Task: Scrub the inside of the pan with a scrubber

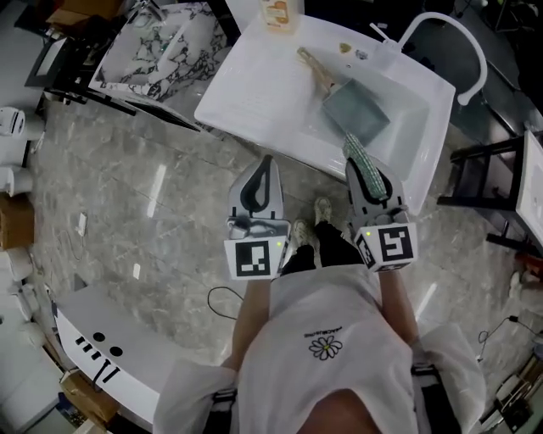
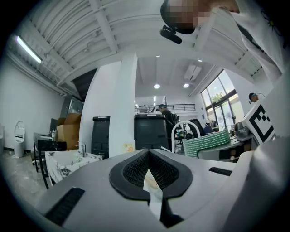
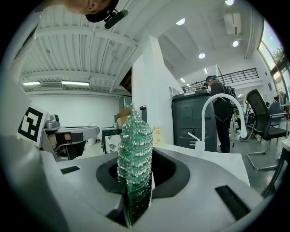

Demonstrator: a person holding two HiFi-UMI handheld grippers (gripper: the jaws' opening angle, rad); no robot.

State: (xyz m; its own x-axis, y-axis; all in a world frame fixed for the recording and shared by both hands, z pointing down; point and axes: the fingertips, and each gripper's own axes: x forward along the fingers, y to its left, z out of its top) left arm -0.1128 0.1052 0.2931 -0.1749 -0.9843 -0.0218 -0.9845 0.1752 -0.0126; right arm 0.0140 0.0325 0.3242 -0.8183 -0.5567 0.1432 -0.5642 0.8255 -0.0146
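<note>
A grey square pan (image 1: 356, 110) with a wooden handle (image 1: 315, 66) lies in the basin of a white sink (image 1: 254, 93). Both grippers are held in front of the sink's near edge, above the floor and short of the pan. My right gripper (image 1: 363, 168) is shut on a green scrubber (image 1: 360, 154), which sticks up between its jaws (image 3: 134, 145) and points toward the pan. The scrubber also shows from the side in the left gripper view (image 2: 206, 144). My left gripper (image 1: 265, 163) is shut with nothing in it (image 2: 148, 168).
A curved white faucet (image 1: 450, 34) arches over the sink's right end and a bottle (image 1: 282, 12) stands at its back. A marble-patterned basin (image 1: 161, 42) lies to the left, a black frame (image 1: 484, 169) to the right. A person (image 2: 165, 115) stands far off.
</note>
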